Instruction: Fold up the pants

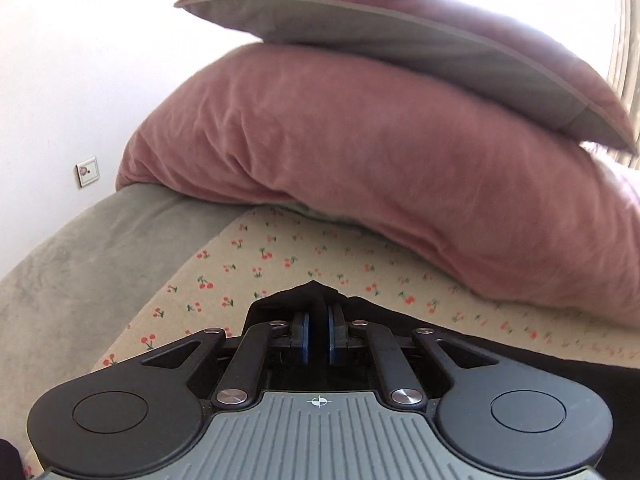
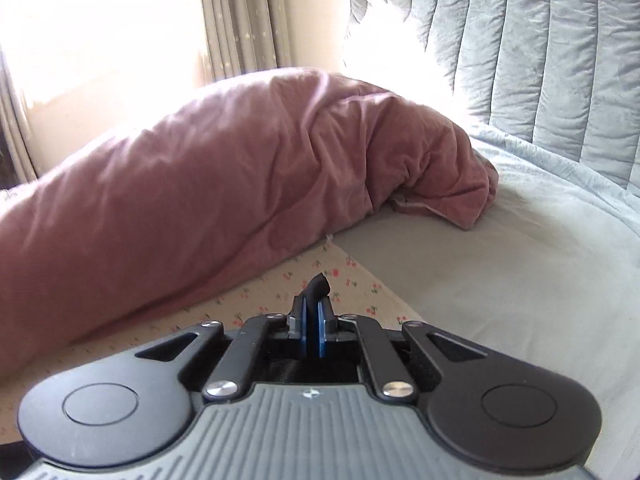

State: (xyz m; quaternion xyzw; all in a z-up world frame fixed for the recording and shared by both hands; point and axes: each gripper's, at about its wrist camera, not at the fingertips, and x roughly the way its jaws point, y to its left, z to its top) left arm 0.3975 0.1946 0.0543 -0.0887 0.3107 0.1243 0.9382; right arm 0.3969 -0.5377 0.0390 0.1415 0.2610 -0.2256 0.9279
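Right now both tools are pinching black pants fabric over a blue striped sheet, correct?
Not quite. Both the left tool and right tool pinch black pants, but the sheet is beige with a red cherry print, as both wrist views show.

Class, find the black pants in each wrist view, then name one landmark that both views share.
Left wrist: pants low centre and lower right, a bunch pinched in the left hand-held gripper.
Right wrist: only a small tuft at centre, pinched in the right hand-held gripper.
Shared: pink duvet.
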